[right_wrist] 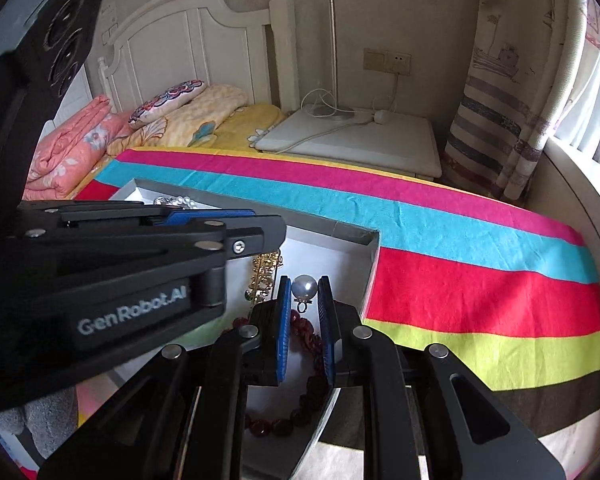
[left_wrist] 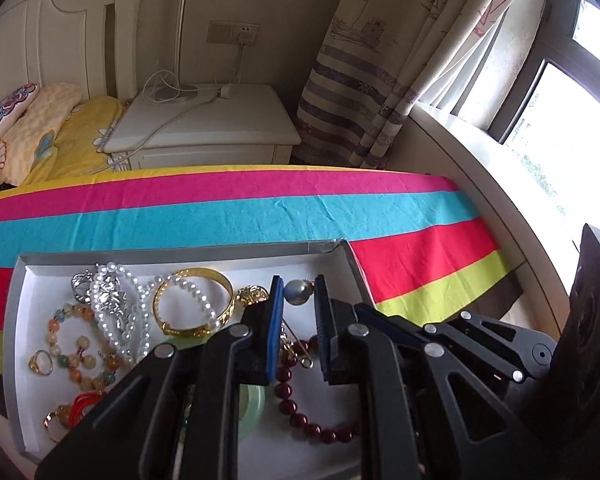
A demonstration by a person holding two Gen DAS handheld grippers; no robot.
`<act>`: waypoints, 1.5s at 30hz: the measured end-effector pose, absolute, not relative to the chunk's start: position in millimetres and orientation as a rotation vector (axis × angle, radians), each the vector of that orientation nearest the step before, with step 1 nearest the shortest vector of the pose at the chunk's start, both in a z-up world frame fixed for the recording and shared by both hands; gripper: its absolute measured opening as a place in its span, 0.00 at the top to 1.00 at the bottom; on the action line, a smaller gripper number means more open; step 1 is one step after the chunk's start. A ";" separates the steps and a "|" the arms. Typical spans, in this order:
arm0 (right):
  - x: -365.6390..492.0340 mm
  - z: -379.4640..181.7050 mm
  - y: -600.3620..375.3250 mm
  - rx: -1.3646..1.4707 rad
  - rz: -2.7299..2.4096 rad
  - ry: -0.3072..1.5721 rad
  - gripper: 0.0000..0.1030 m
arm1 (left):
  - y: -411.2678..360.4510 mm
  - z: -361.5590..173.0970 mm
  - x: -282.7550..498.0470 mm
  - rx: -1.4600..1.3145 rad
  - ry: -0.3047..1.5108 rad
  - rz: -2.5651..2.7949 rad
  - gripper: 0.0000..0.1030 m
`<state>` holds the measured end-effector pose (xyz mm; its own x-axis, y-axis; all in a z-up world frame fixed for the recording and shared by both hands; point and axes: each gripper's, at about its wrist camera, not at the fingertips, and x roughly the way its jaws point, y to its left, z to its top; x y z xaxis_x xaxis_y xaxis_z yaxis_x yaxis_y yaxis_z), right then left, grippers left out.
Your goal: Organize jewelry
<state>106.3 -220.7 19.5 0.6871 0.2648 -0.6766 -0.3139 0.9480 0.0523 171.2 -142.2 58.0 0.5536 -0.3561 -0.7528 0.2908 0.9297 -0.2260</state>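
A white tray (left_wrist: 20, 320) of jewelry sits on the striped cloth. It holds pearl strands (left_wrist: 116, 304), a gold bangle (left_wrist: 196, 304), a silver brooch (left_wrist: 82, 284), bead bracelets (left_wrist: 80, 344) and a dark red bead strand (left_wrist: 300, 420). A grey pearl ring (left_wrist: 298, 292) lies near the tray's far right corner. My left gripper (left_wrist: 298, 286) hovers above the tray, fingers slightly apart and gripping nothing. My right gripper (right_wrist: 304, 288) points at the same pearl ring (right_wrist: 304, 286), which shows in the narrow gap at its tips. The left gripper (right_wrist: 268, 228) reaches in from the left.
The tray's right wall (right_wrist: 370, 276) stands just right of the pearl. Striped cloth (right_wrist: 480, 280) extends to the right and far side. A gold chain piece (right_wrist: 264, 276) and a safety pin (left_wrist: 298, 350) lie close by. Behind are a nightstand (left_wrist: 204, 120), a bed and a curtain.
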 end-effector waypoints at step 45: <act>-3.0 12.9 -178.5 0.082 0.098 0.670 0.16 | -9.2 58.8 7.3 0.075 0.575 0.124 0.02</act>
<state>-3.0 -178.5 12.9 0.7792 0.1170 -0.6157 -0.0639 0.9921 0.1077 7.3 -9.2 58.8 0.8322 0.1382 -0.5370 -0.0963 0.9897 0.1055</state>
